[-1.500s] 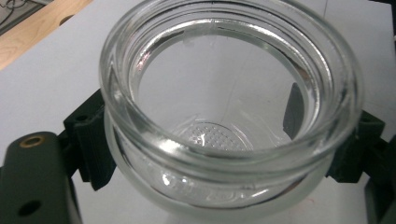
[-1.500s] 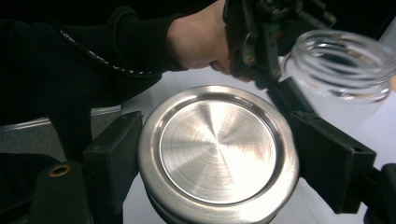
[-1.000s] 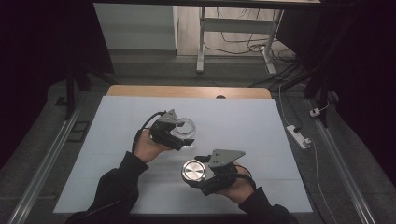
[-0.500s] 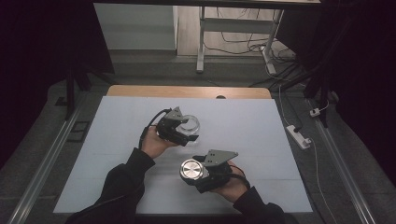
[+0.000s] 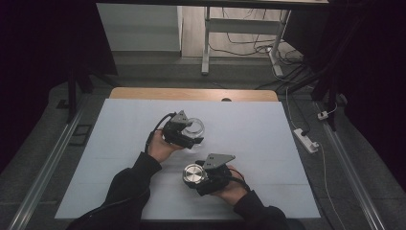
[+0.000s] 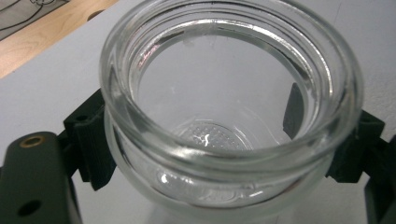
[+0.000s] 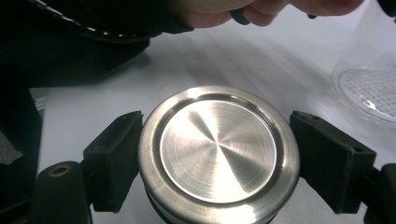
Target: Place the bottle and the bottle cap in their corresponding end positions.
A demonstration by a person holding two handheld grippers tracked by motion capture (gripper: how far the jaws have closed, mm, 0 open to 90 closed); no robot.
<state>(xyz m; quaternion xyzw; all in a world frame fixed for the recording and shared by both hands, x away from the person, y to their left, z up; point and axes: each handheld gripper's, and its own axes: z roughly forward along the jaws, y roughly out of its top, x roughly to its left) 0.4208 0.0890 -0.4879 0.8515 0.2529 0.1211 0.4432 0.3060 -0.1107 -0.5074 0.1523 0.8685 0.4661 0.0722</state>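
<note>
One clear glass jar (image 5: 193,128) and one round steel lid (image 5: 193,174) are in play, both near the middle of the high view over the white table (image 5: 268,139), the lid lower and just apart from the jar. The left hand-held gripper (image 5: 189,135) is clamped around the jar, which has nothing in it, and the right hand-held gripper (image 5: 197,176) grasps the lid by its rim. Nothing stands between the two; a white power strip (image 5: 305,140) lies on the floor off the table's right edge.

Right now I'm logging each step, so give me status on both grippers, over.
Left gripper shut on glass jar, mouth open. Right gripper shut on steel lid. Jar and lid apart; nothing between them.
</note>
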